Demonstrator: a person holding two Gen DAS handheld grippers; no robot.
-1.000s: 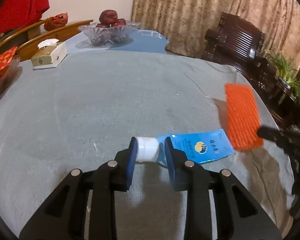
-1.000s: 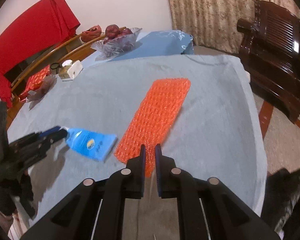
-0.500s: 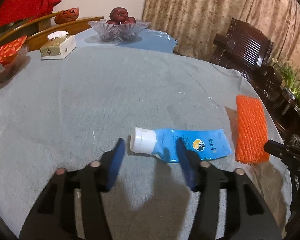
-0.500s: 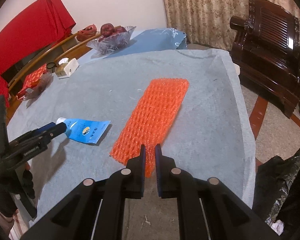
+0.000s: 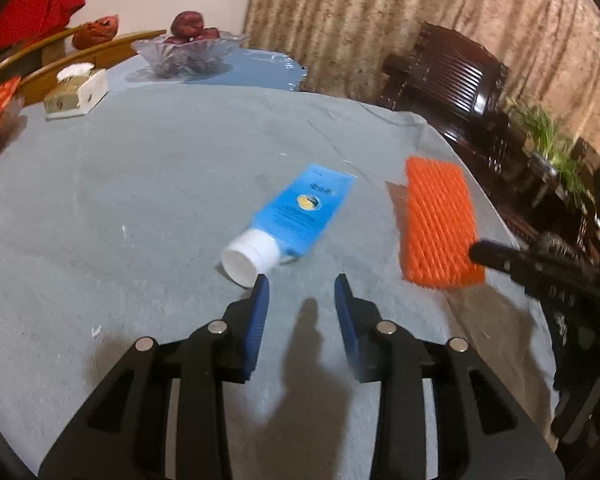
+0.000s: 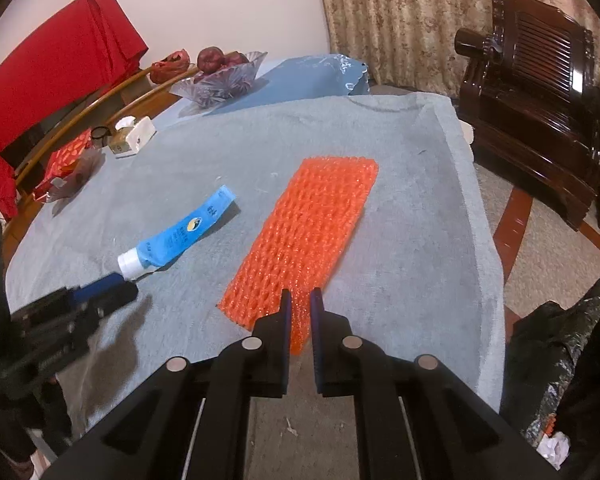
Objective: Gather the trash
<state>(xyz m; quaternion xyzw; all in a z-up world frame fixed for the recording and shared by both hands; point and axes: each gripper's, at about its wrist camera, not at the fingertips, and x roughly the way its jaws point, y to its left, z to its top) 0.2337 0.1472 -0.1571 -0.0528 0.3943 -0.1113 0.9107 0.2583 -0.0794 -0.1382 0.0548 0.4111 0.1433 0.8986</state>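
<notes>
Lying just ahead of the open left hand-held gripper (image 5: 302, 292): blue tube (image 5: 300, 210).

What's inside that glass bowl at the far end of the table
The glass bowl holds dark red round fruit, at least two pieces showing above the rim. Anything lower in the bowl is hidden by its patterned wall.

Left gripper (image 5: 301, 294) — jaws wide apart, empty. Right gripper (image 6: 299, 309) — jaws nearly closed, pinching orange mesh (image 6: 305, 234).
</notes>
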